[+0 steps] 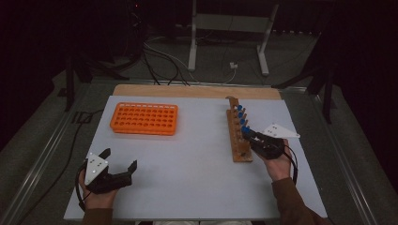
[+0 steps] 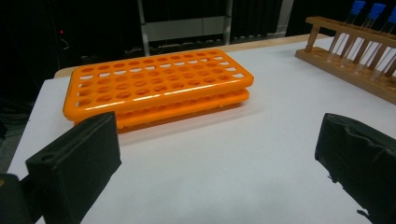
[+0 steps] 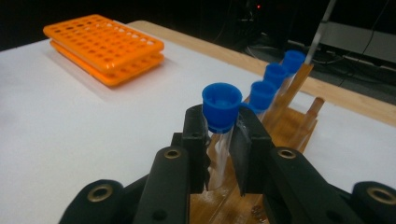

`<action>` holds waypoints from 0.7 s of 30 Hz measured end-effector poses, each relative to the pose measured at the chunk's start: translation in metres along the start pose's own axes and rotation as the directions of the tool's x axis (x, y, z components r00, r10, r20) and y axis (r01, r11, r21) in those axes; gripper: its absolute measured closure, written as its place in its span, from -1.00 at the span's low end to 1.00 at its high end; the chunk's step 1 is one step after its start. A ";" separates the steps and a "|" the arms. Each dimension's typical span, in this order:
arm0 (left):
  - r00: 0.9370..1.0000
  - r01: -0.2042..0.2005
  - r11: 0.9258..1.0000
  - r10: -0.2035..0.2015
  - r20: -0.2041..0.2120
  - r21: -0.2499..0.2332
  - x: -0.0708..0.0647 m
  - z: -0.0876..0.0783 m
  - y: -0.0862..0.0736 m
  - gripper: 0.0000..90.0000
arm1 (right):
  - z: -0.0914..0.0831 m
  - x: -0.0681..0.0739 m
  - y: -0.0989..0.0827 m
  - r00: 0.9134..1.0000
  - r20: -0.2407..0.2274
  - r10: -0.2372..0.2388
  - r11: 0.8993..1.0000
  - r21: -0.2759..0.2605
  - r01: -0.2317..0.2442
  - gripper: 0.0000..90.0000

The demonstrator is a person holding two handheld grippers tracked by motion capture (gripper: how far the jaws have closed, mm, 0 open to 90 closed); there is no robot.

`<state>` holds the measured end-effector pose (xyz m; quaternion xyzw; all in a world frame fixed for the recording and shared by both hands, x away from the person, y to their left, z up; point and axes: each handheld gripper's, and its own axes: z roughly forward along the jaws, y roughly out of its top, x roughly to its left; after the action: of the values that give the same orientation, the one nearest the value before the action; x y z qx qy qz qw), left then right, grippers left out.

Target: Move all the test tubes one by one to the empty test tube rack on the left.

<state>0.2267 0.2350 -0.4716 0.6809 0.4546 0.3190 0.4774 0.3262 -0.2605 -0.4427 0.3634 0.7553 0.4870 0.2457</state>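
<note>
Right claw point(image 3: 219, 140) clenched on blue-capped tube point(image 3: 219, 114) in wooden rack point(image 1: 238, 140); left claw point(image 1: 119, 159) released

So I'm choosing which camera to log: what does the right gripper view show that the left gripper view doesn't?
Right gripper view alone: the right gripper shut on a blue-capped test tube in the wooden rack. Left gripper view alone: the left gripper open over bare white table, its fingers wide apart, holding nothing. Both share: the orange rack, the wooden rack and its capped tubes.
</note>
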 end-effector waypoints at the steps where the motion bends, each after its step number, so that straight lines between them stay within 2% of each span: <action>1: 1.000 0.002 1.000 -0.002 0.000 0.000 0.000 0.000 0.000 -0.98 | -0.002 0.000 0.002 1.000 -0.001 0.001 1.000 -0.004 -0.001 0.70; 9: 1.000 0.026 1.000 -0.026 0.014 0.003 -0.002 0.003 0.001 -0.98 | -0.009 -0.001 0.014 1.000 -0.014 0.013 1.000 -0.025 -0.013 0.70; 13: 1.000 0.004 1.000 -0.004 0.031 -0.001 -0.009 0.006 0.007 -0.98 | -0.013 0.001 0.021 1.000 -0.017 0.005 0.999 -0.040 -0.006 0.70; 14: 0.999 -0.005 1.000 0.005 0.054 -0.013 -0.014 0.008 0.012 -0.97 | -0.014 0.001 0.023 1.000 -0.018 0.003 0.999 -0.045 -0.004 0.70; 15: 0.999 -0.005 1.000 0.005 0.054 -0.013 -0.014 0.008 0.012 -0.97 | -0.016 0.002 0.025 1.000 -0.017 0.000 0.999 -0.050 -0.001 0.70; 18: 0.995 -0.038 0.999 0.041 0.092 -0.032 -0.024 0.014 0.024 -0.97 | -0.020 0.003 0.031 1.000 -0.016 -0.005 0.998 -0.063 0.004 0.70; 21: 0.993 -0.050 0.998 0.054 0.109 -0.041 -0.029 0.018 0.029 -0.97 | -0.020 0.005 0.034 1.000 -0.019 -0.010 0.997 -0.072 0.008 0.70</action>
<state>0.2403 0.1977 -0.4505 0.6999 0.4036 0.3018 0.5060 0.3186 -0.2591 -0.4039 0.3462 0.7413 0.5160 0.2536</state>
